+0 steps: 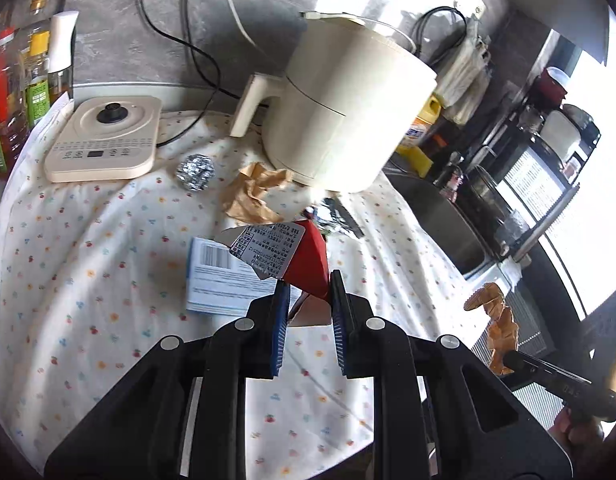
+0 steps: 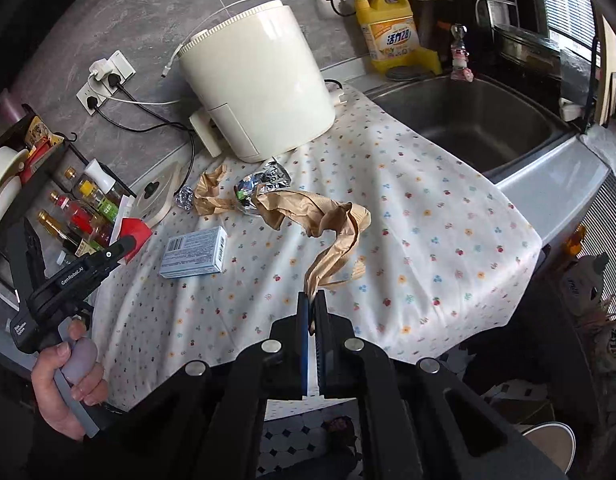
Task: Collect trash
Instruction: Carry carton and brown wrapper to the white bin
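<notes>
Here, a red wrapper [image 1: 310, 258] is pinched in the left gripper [image 1: 308, 280] jaws — crumpled brown paper [image 2: 336, 224] is clamped by the right gripper [image 2: 312, 300], above the worktop [image 2: 428, 240].

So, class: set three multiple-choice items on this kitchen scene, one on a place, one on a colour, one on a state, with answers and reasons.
1. Where does the blue barcode box lie?
A. in the sink
B. on the flowered cloth
C. on the air fryer

2. What colour is the carton in the left tongs?
A. red
B. green
C. yellow

3. What state are the right tongs in?
A. wide open, empty
B. shut on crumpled brown paper
C. shut on a foil ball

Answers:
1 B, it lies flat on the flowered cloth.
2 A, its side between the pads is red.
3 B, the crumpled brown paper runs into the closed pads.
</notes>
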`<state>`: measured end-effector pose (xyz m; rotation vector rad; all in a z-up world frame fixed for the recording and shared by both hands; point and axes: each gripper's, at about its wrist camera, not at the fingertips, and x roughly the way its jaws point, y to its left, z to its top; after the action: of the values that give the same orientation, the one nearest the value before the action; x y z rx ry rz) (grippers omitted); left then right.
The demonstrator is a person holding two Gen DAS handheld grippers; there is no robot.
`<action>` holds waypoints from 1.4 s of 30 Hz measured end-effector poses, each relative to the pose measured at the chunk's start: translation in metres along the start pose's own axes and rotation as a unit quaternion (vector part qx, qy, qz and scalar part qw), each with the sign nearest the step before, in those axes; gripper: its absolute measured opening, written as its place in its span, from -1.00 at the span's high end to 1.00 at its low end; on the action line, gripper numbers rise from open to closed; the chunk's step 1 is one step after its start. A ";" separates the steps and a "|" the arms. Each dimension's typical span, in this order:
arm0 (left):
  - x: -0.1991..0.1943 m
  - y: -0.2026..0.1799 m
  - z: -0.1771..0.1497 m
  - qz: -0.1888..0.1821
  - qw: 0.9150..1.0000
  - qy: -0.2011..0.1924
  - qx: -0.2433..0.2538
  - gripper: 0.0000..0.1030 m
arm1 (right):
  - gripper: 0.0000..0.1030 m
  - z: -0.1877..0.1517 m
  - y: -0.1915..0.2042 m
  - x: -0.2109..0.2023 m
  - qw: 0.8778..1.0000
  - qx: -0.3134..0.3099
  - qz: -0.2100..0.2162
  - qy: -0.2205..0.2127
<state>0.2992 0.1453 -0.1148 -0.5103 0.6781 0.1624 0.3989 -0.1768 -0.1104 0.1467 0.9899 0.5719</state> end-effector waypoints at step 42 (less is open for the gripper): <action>0.051 -0.331 -0.312 -0.146 0.925 0.259 0.237 0.60 | -0.07 -0.291 -0.317 -0.170 0.958 0.242 -0.150 0.034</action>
<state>0.2652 -0.2983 -0.2226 -0.1747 1.1094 -0.4292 0.2118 -0.5727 -0.2610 0.4064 1.1815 0.0480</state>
